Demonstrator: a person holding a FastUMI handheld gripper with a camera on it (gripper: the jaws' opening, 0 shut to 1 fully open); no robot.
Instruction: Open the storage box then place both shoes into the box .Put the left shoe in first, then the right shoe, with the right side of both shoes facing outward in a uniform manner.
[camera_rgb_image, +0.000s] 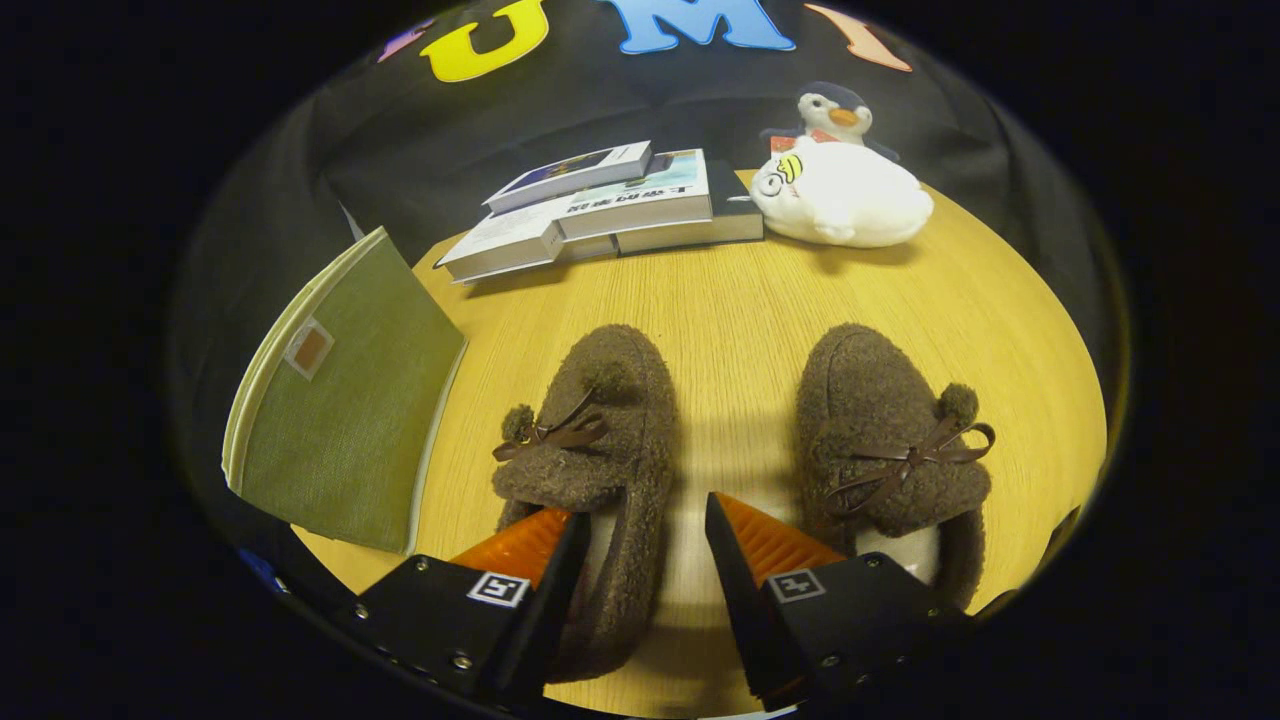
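Two brown fuzzy shoes with bows and pompoms lie side by side on the wooden table (740, 290), toes pointing away from me. My gripper (645, 515) is open and straddles the inner side wall of the left shoe (600, 400). One finger is inside that shoe's opening and the other stands in the gap between the shoes, with a strip of table showing beside the wall. The right shoe (880, 400) lies untouched just to the right. A green fabric storage box (350, 400) with a cream edge stands left of the left shoe; I cannot tell whether it is open.
Beyond the shoes, a stack of books (610, 205) lies at the back of the table. Next to it rest a white plush toy (845, 195) and a penguin plush (835, 110). Bare wood stretches between the shoes and the books.
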